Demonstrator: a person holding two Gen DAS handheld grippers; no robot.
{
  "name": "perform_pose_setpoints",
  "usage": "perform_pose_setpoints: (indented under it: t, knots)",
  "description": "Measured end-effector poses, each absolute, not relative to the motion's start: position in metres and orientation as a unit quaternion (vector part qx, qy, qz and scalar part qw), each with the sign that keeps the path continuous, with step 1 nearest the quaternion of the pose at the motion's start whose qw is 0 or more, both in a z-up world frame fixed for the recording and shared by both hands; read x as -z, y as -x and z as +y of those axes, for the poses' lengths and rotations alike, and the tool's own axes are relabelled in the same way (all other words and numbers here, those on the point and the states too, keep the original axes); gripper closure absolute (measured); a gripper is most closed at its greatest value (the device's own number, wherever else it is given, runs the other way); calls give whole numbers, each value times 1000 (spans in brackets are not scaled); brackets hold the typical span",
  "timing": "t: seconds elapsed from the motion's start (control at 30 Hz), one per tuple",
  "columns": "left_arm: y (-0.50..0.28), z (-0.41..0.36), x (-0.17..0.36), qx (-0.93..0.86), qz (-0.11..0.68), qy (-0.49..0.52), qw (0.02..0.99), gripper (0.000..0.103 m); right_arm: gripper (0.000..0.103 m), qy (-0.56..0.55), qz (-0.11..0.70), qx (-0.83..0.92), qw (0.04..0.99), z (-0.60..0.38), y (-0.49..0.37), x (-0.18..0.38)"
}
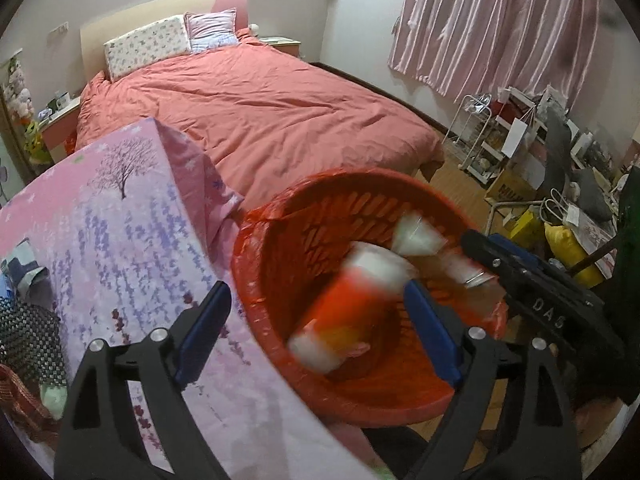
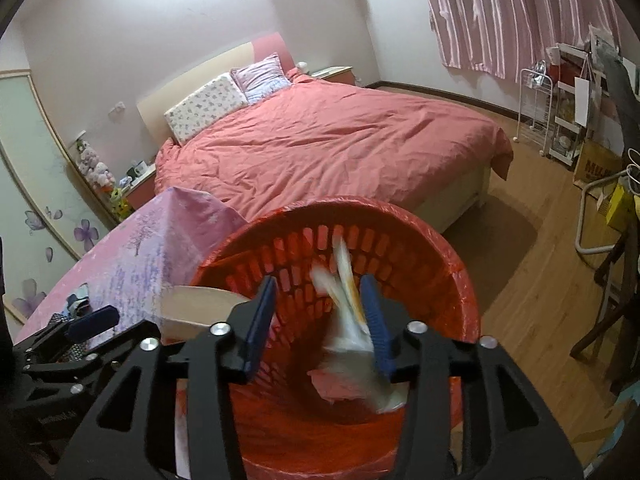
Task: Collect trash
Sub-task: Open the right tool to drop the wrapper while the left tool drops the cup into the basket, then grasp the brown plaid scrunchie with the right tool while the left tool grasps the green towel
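Over the red bin (image 1: 360,392), both grippers hover; left gripper (image 1: 316,336) spread wide, a blurred red-and-white cup (image 1: 344,304) dropping between its pads; right gripper (image 2: 316,324) part-open, a wrapper (image 2: 348,320) brushing one pad; best to stay centred, let both fall clear.

The waste basket (image 2: 460,280) stands on the floor before the foot of the bed (image 2: 328,148), just right of a cloth-covered table (image 1: 132,216). Both grippers point down into the basket: the left gripper (image 1: 316,320) astride its left rim, the right gripper (image 2: 320,320) beside it to the right. A blurred wrapper (image 2: 348,300) lies against the right gripper's right finger; a blurred cup (image 1: 348,308) is inside the basket. Two pillows (image 2: 232,100) lie at the bed's head, a shelf rack (image 2: 536,108) to the bed's right.
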State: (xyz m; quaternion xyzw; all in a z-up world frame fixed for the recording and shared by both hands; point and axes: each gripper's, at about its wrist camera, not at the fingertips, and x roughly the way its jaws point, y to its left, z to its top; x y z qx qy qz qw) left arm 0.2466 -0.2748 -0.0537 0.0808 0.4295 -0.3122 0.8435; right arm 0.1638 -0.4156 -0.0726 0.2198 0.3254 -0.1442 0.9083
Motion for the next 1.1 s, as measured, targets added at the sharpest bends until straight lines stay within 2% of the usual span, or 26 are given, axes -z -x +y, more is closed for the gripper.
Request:
perform_pose_setpoints:
  t: [0.3,0.57,0.9,1.1]
  knots:
    - [-237,-227,45,284,426,-76,856,16,50,-210,330,148,908,-403,-158,64]
    - [-216,-168,27,253,405,-72,876,16,49,-178,335,133,916,-364,-156,53]
    - [-219,-43,10,147,383,-41,911,17,48,-141,352,78,922,-291,-161,50]
    - [-249,46,23,48,399,-8,916,29,48,-132,363,18,922,-240,-171,52]
